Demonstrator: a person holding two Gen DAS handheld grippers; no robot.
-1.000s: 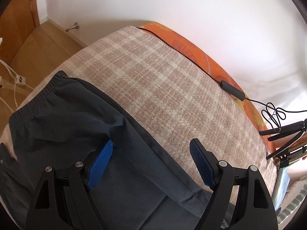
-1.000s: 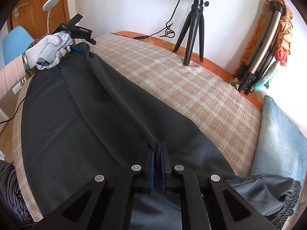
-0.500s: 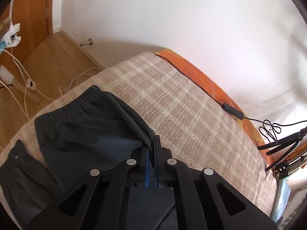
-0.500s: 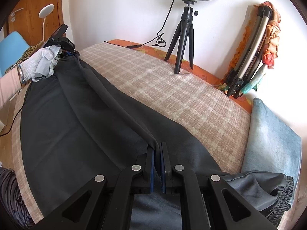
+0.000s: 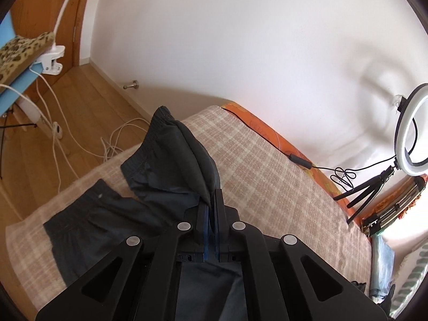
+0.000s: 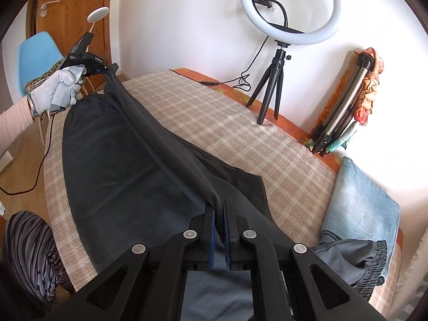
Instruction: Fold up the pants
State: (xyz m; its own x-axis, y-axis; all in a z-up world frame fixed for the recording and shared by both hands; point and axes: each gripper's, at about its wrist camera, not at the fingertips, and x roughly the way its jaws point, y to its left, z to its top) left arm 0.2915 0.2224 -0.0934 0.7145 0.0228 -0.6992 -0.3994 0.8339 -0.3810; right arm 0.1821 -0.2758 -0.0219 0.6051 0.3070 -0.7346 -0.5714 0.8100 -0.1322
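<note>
Plaid bed [image 6: 214, 123] filled mid-frame, pants [image 6: 120, 165] stretched across it. Left gripper [image 5: 211, 206] and right gripper [image 6: 220, 208] each pinched a fold; black frames hid the lower cloth.

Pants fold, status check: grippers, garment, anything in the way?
Left gripper and right gripper both shut on pants. Edge lifted taut between them above the plaid bed cover. Ring light tripod stands clear.

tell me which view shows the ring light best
The right wrist view: the ring light is whole and near centre, on its tripod on the bed. The left wrist view catches it small and stretched at the right edge.
</note>
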